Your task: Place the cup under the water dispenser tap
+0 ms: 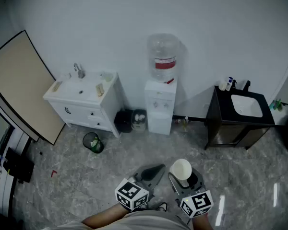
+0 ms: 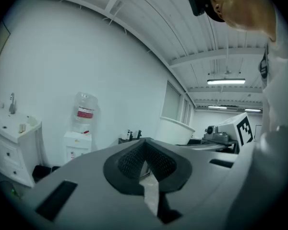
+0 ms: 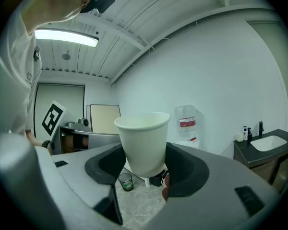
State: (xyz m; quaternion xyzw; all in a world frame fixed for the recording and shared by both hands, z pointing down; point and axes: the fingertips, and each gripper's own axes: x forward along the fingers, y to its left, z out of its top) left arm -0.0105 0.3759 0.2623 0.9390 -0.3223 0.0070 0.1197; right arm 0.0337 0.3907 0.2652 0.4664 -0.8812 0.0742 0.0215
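The right gripper (image 1: 184, 178) is grasping the white paper cup (image 1: 181, 168); in the right gripper view its two dark pads (image 3: 185, 164) press on the lower sides of the cup (image 3: 143, 143), which stands upright with the open mouth upward; the left gripper (image 1: 156, 170) is clenched, its jaws meeting at the tips with nothing between them, as the left gripper view shows (image 2: 145, 159). In the head view both grippers are low at 6 o'clock, side by side, over the grey marble floor (image 1: 62, 176); the water dispenser (image 1: 161, 104) stands against the wall at 12 o'clock from the cup, well apart from it; a white sink cabinet (image 1: 84, 97) is at 10 o'clock, a black sink cabinet (image 1: 237, 116) at 2 o'clock; a small waste bin (image 1: 92, 142) stands on the floor near the white one.
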